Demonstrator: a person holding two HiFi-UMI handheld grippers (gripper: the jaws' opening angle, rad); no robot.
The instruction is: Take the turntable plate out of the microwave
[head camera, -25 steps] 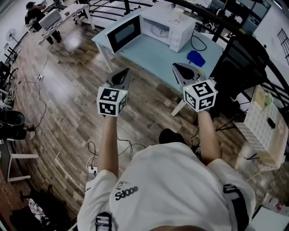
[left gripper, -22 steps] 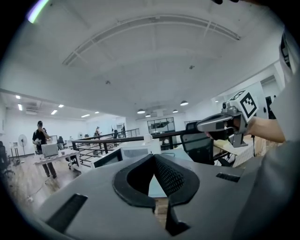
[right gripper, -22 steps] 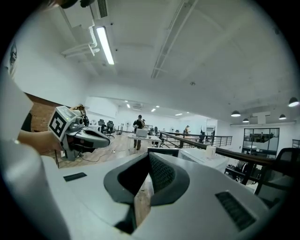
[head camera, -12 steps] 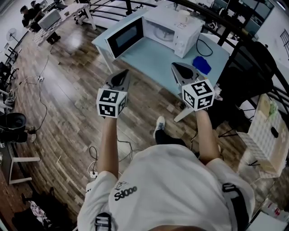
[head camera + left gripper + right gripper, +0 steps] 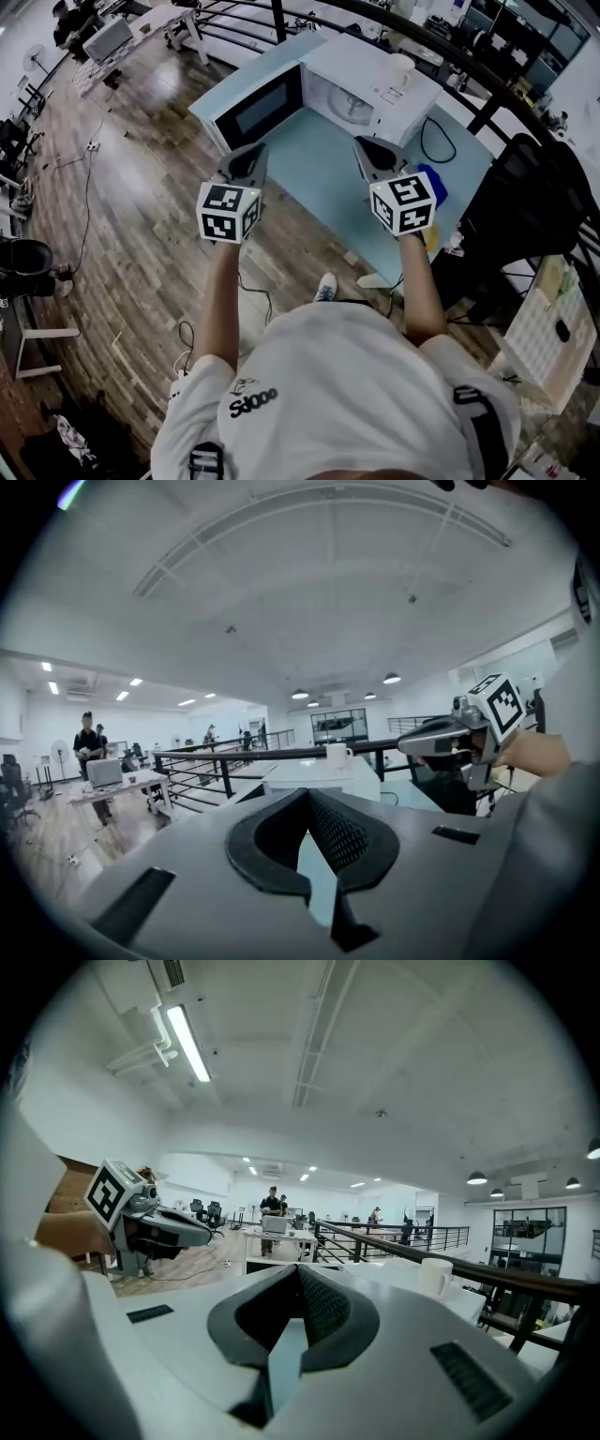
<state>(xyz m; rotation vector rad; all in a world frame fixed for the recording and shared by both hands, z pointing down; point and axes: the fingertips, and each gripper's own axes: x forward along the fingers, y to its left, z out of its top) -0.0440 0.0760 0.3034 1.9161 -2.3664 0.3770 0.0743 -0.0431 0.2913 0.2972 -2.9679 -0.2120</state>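
Observation:
The white microwave (image 5: 380, 89) stands on a pale blue table (image 5: 319, 173) with its dark door (image 5: 258, 111) swung open to the left. Inside the cavity lies the pale turntable plate (image 5: 353, 105). Both grippers are held side by side in the air short of the oven and point at it. My left gripper (image 5: 247, 157) is shut and empty over the table's near edge, and so is my right gripper (image 5: 368, 150) over the tabletop. The left gripper (image 5: 305, 796) and the right gripper (image 5: 298, 1270) each show closed jaws with nothing between them.
A white cup (image 5: 400, 67) sits on top of the microwave. A blue cloth (image 5: 435, 184) and a black cable (image 5: 439, 137) lie on the table to the right. A black chair (image 5: 544, 202) stands at the right, and a black railing (image 5: 469, 70) runs behind the table.
The person has walked toward the table, so the microwave sits nearer and larger in the head view. Both grippers travelled forward together and stayed shut.

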